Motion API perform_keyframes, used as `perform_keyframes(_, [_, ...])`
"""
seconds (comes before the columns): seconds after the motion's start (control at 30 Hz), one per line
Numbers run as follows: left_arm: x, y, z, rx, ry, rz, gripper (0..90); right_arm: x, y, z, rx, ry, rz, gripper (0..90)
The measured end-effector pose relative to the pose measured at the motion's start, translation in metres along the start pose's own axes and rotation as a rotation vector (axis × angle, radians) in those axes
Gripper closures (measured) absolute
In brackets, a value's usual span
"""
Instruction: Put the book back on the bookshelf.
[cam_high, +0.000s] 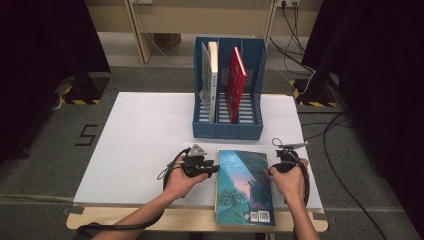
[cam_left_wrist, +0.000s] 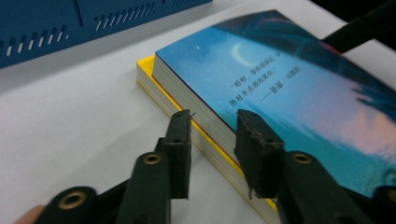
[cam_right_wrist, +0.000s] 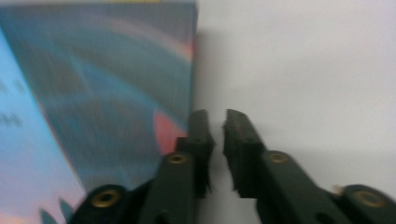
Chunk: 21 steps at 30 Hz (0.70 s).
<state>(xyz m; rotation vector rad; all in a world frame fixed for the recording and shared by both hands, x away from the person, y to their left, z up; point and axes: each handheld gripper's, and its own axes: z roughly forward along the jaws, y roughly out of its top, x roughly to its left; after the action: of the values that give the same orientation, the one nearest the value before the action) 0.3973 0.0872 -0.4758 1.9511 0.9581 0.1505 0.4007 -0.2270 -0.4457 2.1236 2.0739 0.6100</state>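
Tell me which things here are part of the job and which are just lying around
In the job: blue book, left gripper, right gripper, blue file rack.
Lying about: red book, white book, cables on the floor.

Two bare forearms come in from the near edge and angle toward each other, each hand wrapped around a gripper. The left hand (cam_high: 181, 181) holds the left gripper (cam_high: 212, 169) low and level, pointing right, a grey plate on top and a cable looping back along the wrist. Its fingers (cam_left_wrist: 180, 140) stand apart with a clear gap between them. The right hand (cam_high: 290, 180) holds the right gripper (cam_high: 272, 170) pointing left, cable trailing down the forearm. Its fingers (cam_right_wrist: 198, 135) stand close together, a narrow gap between them, nothing in it.
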Motion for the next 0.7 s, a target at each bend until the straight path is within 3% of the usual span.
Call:
perform_keyframes(0.07, [0.002, -0.001, -0.006, -0.018, 0.017, 0.002, 60.0, -0.007, 0.008, -0.004, -0.064, 0.051, 0.012, 67.9])
perform_keyframes(0.1, [0.002, -0.001, -0.006, -0.018, 0.017, 0.002, 58.8, -0.007, 0.008, -0.004, -0.064, 0.051, 0.012, 67.9])
perform_keyframes(0.17, [-0.001, -0.002, -0.015, -0.042, -0.001, -0.005, 57.4, -0.011, 0.017, -0.006, -0.088, 0.127, 0.047, 66.6])
perform_keyframes(0.2, [-0.003, -0.002, -0.020, -0.051, -0.006, -0.003, 56.7, -0.013, 0.022, -0.005, -0.096, 0.134, 0.040, 65.8])
perform_keyframes(0.23, [-0.008, -0.003, -0.026, -0.063, -0.020, 0.010, 54.6, -0.013, 0.029, -0.001, -0.099, 0.180, 0.045, 61.8])
perform_keyframes(0.53, [-0.030, -0.016, -0.030, -0.014, -0.114, 0.053, 51.2, -0.014, 0.046, 0.020, -0.076, 0.245, 0.059, 57.5])
perform_keyframes(0.7, [-0.034, -0.019, -0.022, 0.016, -0.120, 0.057, 50.9, -0.014, 0.048, 0.024, -0.037, 0.305, 0.077, 53.6])
